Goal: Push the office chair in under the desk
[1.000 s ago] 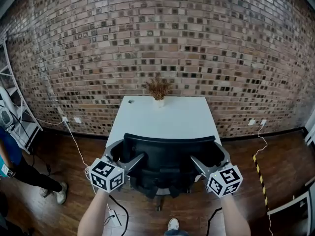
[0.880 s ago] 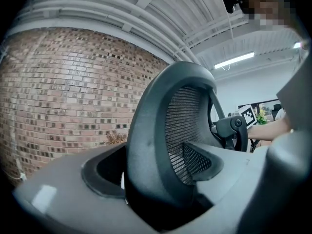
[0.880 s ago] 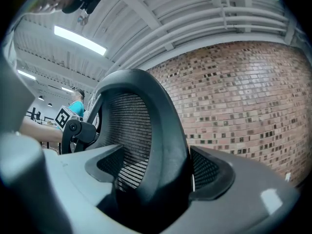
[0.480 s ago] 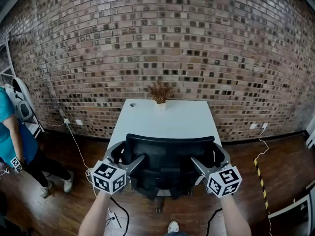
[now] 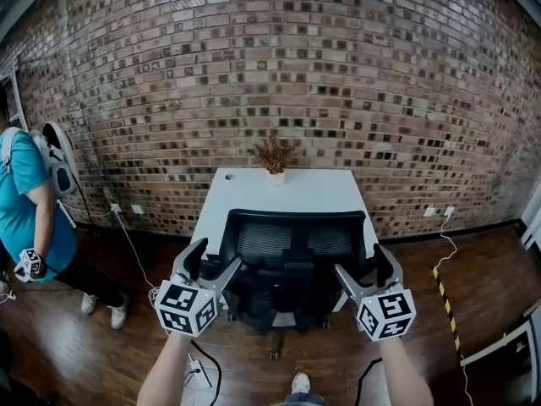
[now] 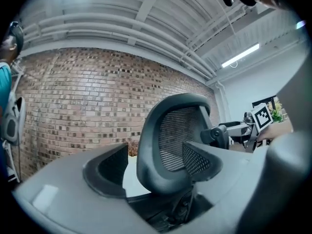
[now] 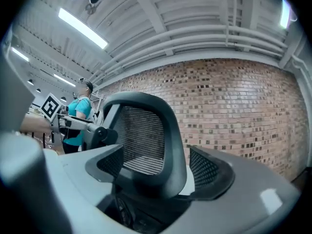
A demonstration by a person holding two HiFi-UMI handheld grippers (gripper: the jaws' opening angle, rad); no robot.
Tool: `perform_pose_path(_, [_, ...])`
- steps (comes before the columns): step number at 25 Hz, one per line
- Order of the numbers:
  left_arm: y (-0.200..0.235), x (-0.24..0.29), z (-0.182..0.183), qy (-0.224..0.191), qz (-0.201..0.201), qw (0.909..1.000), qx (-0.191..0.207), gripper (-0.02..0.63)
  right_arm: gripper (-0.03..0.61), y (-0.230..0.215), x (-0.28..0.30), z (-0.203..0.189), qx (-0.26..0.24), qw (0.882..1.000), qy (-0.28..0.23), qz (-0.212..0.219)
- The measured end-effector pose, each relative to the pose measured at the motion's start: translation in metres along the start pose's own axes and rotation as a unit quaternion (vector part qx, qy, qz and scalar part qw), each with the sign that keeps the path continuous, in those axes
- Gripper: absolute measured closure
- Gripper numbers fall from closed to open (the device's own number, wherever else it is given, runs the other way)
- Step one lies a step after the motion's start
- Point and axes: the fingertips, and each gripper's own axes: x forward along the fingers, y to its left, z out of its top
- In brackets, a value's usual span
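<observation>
Head view, with the two claw views. A brick wall (image 5: 279,66) fills the upper half of the frame; a dark wooden floor (image 5: 482,303) fills the lower half.

At centre, a white surface (image 5: 287,189) stands with its far edge against the wall. The office chair (image 5: 292,248), black with a mesh backrest, stands at the surface's near edge, centred on it, backrest towards the camera. The backrest's top rim overlaps the surface's near edge in the picture. How far the seat reaches under the surface cannot be told, as the backrest hides it.

At the left edge of the frame a person (image 5: 24,205) in a teal shirt stands on the floor, well apart from the chair.

The left claw (image 5: 211,262), lower centre-left, has its jaws spread apart. In the left claw view the backrest's upright side rim stands in the gap between them. The right claw (image 5: 362,267), lower centre-right, is likewise spread apart. The right claw view shows the opposite side rim of the backrest between its jaws. Neither view shows both jaws pressed onto the rim. Each claw is carried on a bare forearm rising from the bottom edge.

A dried plant (image 5: 273,154) in a small pale pot stands at the middle of the surface's far edge, just before the wall. A white cable (image 5: 133,256) runs from the wall's foot, left of the surface, down across the floor. A short strip of yellow-and-black tape (image 5: 443,284) lies on the floor at the right.
</observation>
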Motion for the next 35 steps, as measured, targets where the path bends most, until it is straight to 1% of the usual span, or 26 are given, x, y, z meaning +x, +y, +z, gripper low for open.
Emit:
perform_pose_path(3, [-0.016,-0.02,-0.001,-0.004,-0.006,1.0,0.002,0.281,0.158,0.017,-0.022,0.004,-0.005,1.0,0.001,-0.001])
perform_pose_path(5, [-0.029,-0.033,-0.002,-0.005,-0.012,0.9999,0.004,0.315,0.196,0.028,-0.037,0.006,-0.004,1.0,0.003,0.0])
perform_pose_path(8, [-0.045,-0.053,-0.003,-0.005,-0.021,0.9998,0.001,0.347,0.233,0.048,-0.058,0.01,-0.001,1.0,0.004,0.006])
perform_pose_path(12, [-0.072,-0.077,-0.002,-0.013,-0.036,0.9993,-0.007,0.408,0.27,0.077,-0.085,0.016,-0.012,1.0,0.006,0.019])
perform_pose_path(16, [-0.099,-0.095,0.004,-0.024,-0.051,0.9983,-0.012,0.454,0.305,0.101,-0.105,0.021,-0.012,0.999,0.001,0.035])
perform_pose_path(20, [-0.128,-0.111,0.009,-0.037,-0.055,0.9976,-0.021,0.509,0.383,0.12,-0.127,0.026,-0.007,0.999,-0.009,0.053])
perform_pose_path(23, [-0.15,-0.12,0.011,-0.044,-0.051,0.9974,-0.025,0.563,0.469,0.131,-0.144,0.028,0.003,0.997,-0.016,0.071])
perform_pose_path(25, [-0.169,-0.127,0.009,-0.043,-0.055,0.9971,-0.029,0.588,0.562,0.138,-0.158,0.028,0.016,0.996,-0.017,0.086])
perform_pose_path(26, [-0.179,-0.13,0.008,-0.041,-0.058,0.997,-0.031,0.595,0.578,0.142,-0.166,0.028,0.021,0.995,-0.016,0.095])
perform_pose_path(31, [-0.229,-0.143,0.003,-0.031,-0.074,0.9963,-0.031,0.597,0.578,0.152,-0.199,0.027,0.029,0.992,-0.018,0.124])
perform_pose_path(35, [-0.254,-0.154,-0.006,-0.018,-0.078,0.9962,-0.033,0.597,0.578,0.156,-0.218,0.02,0.042,0.989,-0.018,0.137])
